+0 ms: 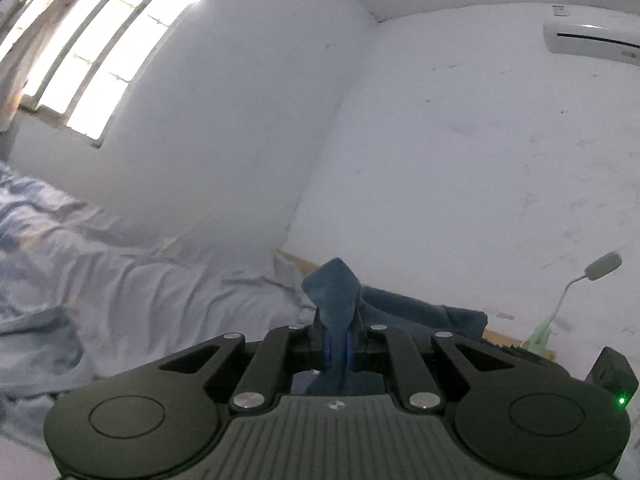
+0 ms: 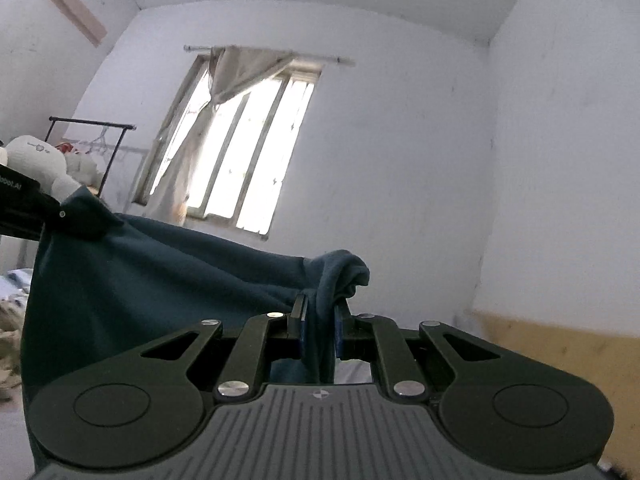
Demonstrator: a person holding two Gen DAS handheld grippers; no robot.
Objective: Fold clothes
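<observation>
I judge the fold barely begun: the dark teal garment [image 1: 404, 312] is lifted off the bed [image 1: 132, 292] and stretched between my two tools, with no crease laid yet; every fold remains. My left gripper [image 1: 338, 346] points about level, pads nearly together, pinching a bunched corner of the cloth. My right gripper [image 2: 320, 330] tips slightly upward toward the window [image 2: 244, 152], clamped narrow on the other corner, cloth hanging taut across to the left one.
</observation>
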